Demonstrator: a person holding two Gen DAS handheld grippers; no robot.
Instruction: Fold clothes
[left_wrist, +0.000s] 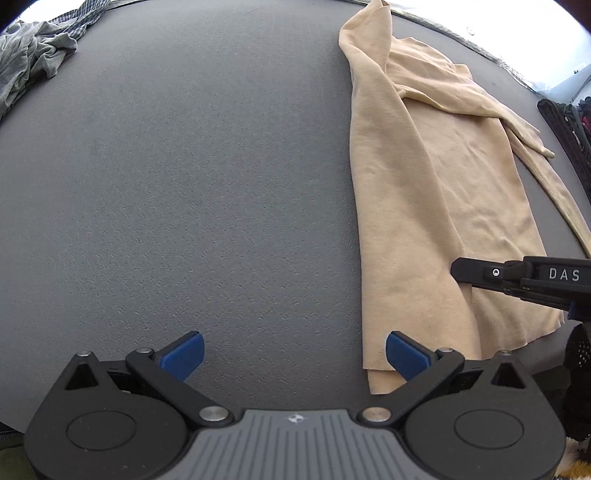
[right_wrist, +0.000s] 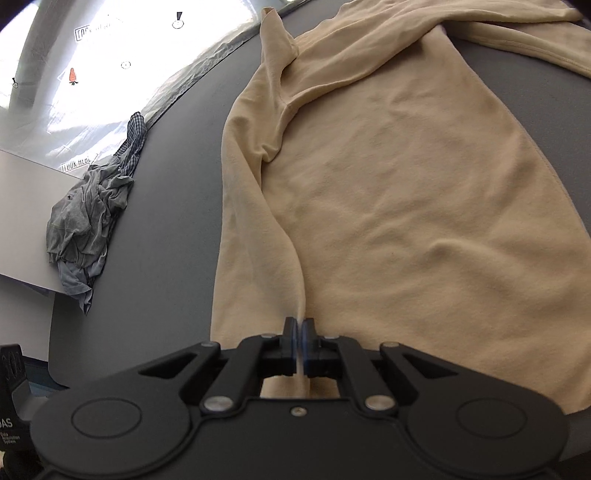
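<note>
A beige long-sleeved shirt (left_wrist: 436, 192) lies spread on the dark grey table (left_wrist: 184, 184), its left side folded over along a long crease. My left gripper (left_wrist: 294, 354) hangs open over bare table, its right blue pad (left_wrist: 406, 352) at the shirt's near hem corner, nothing between the pads. In the right wrist view my right gripper (right_wrist: 299, 326) is shut on a raised fold of the beige shirt (right_wrist: 388, 192) near its hem. The right gripper (left_wrist: 458, 271) also reaches in from the right edge of the left wrist view, over the shirt's lower part.
A crumpled pile of grey and checked clothes (left_wrist: 33, 62) lies at the far left table edge; in the right wrist view this clothes pile (right_wrist: 88, 218) sits by a white board (right_wrist: 22, 214). A dark mesh basket (left_wrist: 569, 133) stands beyond the table's right rim.
</note>
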